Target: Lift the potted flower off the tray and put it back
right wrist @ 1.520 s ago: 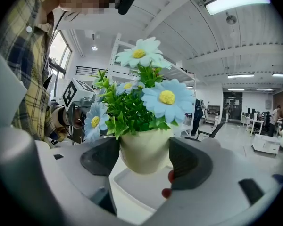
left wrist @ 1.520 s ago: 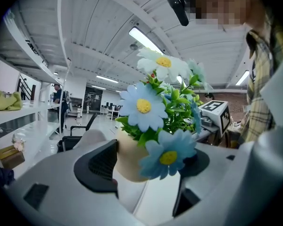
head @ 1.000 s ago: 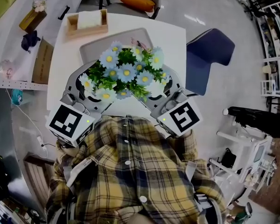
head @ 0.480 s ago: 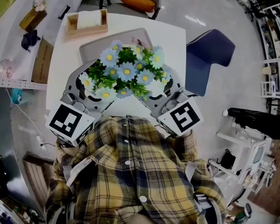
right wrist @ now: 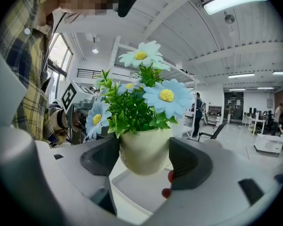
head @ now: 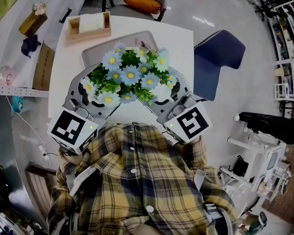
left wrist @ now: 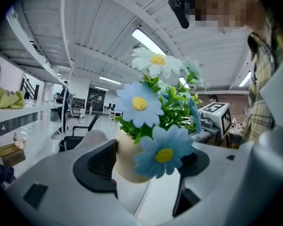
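The potted flower (head: pixel 130 76), blue and white daisies in a cream pot, hangs over the near end of the grey tray (head: pixel 100 47) on the white table (head: pixel 181 39). My left gripper (head: pixel 99 98) and right gripper (head: pixel 159 99) grip it from either side, and the blooms hide their tips in the head view. In the left gripper view the cream pot (left wrist: pixel 129 161) sits between the dark pads of the left gripper (left wrist: pixel 146 166). In the right gripper view the right gripper (right wrist: pixel 145 158) is shut on the pot (right wrist: pixel 145 149), whose base is clear of the tray (right wrist: pixel 141 192) below.
A wooden box (head: pixel 90 24) with white paper stands at the table's far left corner. A blue chair (head: pixel 218 58) is at the right and an orange cushion (head: pixel 139 1) lies beyond the table. A cardboard box (head: pixel 43 66) sits on the shelf at the left.
Almost nothing differs: the head view has shifted slightly, and both grippers still hold the pot in the same spot over the tray.
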Action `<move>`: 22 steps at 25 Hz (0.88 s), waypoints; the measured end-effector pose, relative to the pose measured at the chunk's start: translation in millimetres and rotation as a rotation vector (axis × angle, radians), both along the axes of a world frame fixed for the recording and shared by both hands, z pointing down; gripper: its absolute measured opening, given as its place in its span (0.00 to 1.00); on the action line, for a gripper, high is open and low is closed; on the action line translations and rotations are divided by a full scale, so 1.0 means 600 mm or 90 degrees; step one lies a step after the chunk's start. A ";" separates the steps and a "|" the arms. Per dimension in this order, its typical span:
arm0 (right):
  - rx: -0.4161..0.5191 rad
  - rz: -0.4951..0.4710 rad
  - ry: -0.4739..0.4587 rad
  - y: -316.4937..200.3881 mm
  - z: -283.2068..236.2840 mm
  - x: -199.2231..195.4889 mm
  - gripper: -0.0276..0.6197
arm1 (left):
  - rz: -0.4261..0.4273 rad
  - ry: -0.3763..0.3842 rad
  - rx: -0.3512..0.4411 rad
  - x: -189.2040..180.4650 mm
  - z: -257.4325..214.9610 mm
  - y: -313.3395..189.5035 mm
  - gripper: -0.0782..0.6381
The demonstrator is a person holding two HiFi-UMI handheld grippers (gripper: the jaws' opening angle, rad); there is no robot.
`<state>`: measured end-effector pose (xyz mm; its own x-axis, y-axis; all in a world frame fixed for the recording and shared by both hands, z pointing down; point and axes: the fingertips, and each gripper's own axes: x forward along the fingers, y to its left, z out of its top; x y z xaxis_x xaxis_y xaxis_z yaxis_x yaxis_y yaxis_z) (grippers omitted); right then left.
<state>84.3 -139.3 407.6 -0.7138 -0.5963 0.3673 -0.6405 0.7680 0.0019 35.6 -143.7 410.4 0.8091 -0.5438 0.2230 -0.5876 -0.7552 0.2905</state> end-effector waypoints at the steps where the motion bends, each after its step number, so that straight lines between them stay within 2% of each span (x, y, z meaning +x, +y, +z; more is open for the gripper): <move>1: 0.000 0.001 0.000 0.000 0.000 0.000 0.54 | 0.000 0.000 0.000 0.000 0.000 0.000 0.61; 13: -0.004 -0.016 -0.003 0.000 -0.001 -0.001 0.54 | -0.017 -0.001 -0.003 -0.002 0.000 0.003 0.61; 22: -0.018 -0.035 -0.031 0.000 -0.013 0.000 0.54 | -0.036 -0.033 -0.006 -0.002 -0.003 0.006 0.61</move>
